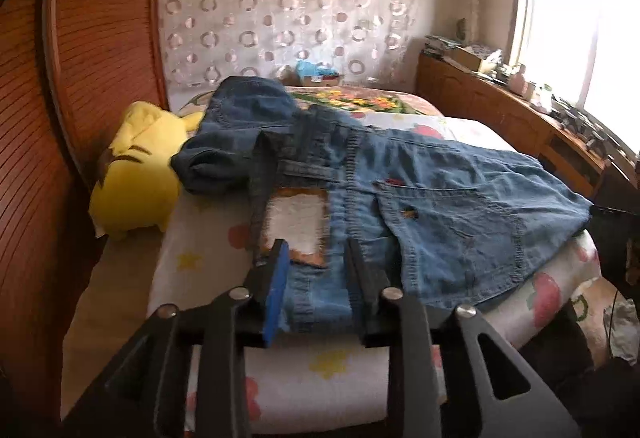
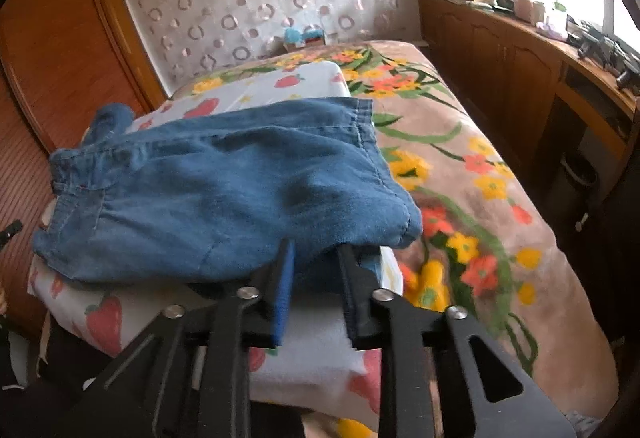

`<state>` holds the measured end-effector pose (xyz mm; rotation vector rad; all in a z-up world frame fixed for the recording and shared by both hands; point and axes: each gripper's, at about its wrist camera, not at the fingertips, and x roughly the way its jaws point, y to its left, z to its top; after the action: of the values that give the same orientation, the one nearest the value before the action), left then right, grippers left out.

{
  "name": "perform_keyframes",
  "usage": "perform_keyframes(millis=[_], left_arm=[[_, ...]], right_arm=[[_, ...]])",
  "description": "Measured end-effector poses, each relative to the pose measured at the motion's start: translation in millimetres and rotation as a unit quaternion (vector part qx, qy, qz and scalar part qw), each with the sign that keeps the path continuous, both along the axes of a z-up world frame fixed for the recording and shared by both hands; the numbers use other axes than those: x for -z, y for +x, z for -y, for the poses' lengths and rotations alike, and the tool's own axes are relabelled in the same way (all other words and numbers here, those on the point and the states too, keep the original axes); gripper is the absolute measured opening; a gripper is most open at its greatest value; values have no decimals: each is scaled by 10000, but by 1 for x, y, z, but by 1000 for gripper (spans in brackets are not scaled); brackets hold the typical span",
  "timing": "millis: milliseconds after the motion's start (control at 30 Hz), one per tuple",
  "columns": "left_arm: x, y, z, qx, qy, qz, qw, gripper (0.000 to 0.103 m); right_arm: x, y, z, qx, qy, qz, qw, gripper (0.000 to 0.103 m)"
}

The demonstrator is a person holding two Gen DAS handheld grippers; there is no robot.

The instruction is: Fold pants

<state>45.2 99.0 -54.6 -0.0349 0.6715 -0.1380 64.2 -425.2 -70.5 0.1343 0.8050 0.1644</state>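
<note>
Straddling the waistband edge of the jeans (image 1: pixel 400 181), left tool (image 1: pixel 316 250): jaws parted a little, denim lying between them beside the pale leather patch (image 1: pixel 296 222), pads not seen pressing on the cloth, so nothing counted as held. Right tool (image 2: pixel 316 254): jaws likewise parted a little, tips at the near edge of the folded leg end, cloth above and between them, no visible pinch. Jeans: blue denim, back pockets up in the left wrist view, lying across a strawberry-print cushion (image 2: pixel 100 314) on the bed (image 2: pixel 480 173), one leg bunched toward the far side near a yellow plush toy (image 1: pixel 136 173); in the right wrist view the leg end sits doubled over itself. Bed: floral blanket, wooden headboard panel (image 1: pixel 100 37) to the left, patterned curtain (image 1: pixel 280 5) behind, wooden sideboard (image 2: pixel 520 69) with clutter under the window. Step judged: between folds, one leg section apparently laid over, both tools placed at edges for a fresh grip. Next move judged to call for closing both tools on a full layer of denim at waistband and leg end, then lifting evenly so the bunched far leg does not drag.
</note>
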Motion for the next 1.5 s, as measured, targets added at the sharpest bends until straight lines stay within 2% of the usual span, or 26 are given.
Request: perform_keyframes(millis=[100,300,500,700,933,1167,1500], left_arm=[[1,5,12,172,-65,-3,9998,33],[5,20,46,548,-155,-64,9984,40],[14,38,83,997,-163,-188,9947,48],[29,57,108,1242,-70,-423,9913,49],[50,66,120,1241,81,-665,9900,49],[56,61,122,1153,129,-526,9919,50],[61,59,125,1122,99,-440,9927,51]], right_arm=[[1,-6,3,82,-29,68,9999,39],[-3,-13,6,126,-72,169,9998,48],[-1,-10,11,174,18,123,9998,51],[6,-3,14,256,82,82,9996,52],[8,7,18,375,75,92,9992,56],[15,16,22,503,73,-13,9987,57],[39,31,26,614,244,-412,9970,58]])
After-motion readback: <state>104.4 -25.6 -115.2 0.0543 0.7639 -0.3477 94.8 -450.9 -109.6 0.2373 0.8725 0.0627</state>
